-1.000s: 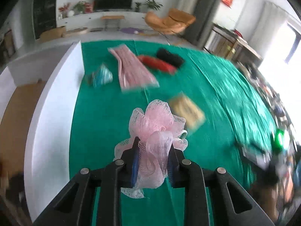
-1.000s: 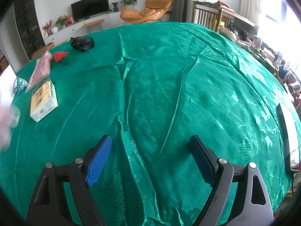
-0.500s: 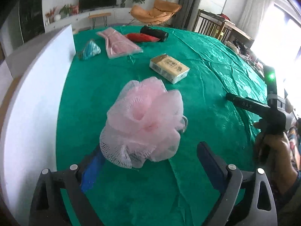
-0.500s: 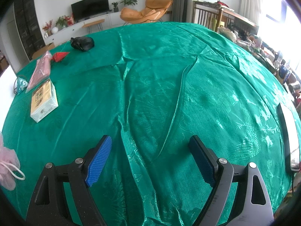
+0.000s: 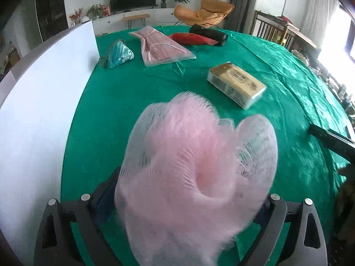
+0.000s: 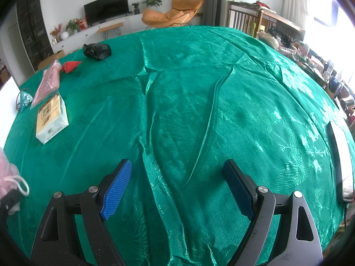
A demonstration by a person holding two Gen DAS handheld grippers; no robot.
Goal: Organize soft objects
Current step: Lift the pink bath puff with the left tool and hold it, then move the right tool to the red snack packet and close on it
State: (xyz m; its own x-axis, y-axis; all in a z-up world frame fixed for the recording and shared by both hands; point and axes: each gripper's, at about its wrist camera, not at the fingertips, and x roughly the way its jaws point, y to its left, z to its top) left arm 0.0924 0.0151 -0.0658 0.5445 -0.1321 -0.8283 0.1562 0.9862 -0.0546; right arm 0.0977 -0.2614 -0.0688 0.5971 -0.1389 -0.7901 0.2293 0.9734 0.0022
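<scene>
The white board (image 5: 40,110) stood upright along the left edge of the table, which was covered with a green cloth (image 5: 133,88). Near the far end of the board lay a small teal pouch (image 5: 119,54), and just beside it, to the right, a pink garment in a clear bag (image 5: 160,46). Further right were a red soft item (image 5: 190,39) and a black roll (image 5: 208,32), the two touching or almost touching. Nearer to the camera and to the right lay a yellow packet of tissues (image 5: 237,85), apart from the others.

The pink mesh bath sponge (image 5: 195,177) filled the lower middle of the left wrist view. It sat between the fingers of the left gripper (image 5: 184,201), whose jaws had just been opening and now stood wide apart. The sponge had puffed out between them; whether it rested on the cloth I cannot tell, and its fluffy sides hid the pads, so any contact cannot be seen.

In the right wrist view, a small part of the sponge with its white cord showed at the left edge. The right gripper (image 6: 177,188) hung over bare cloth with its jaws spread wide and nothing between them. At the far right edge lay a white-and-dark flat device (image 6: 339,159).
</scene>
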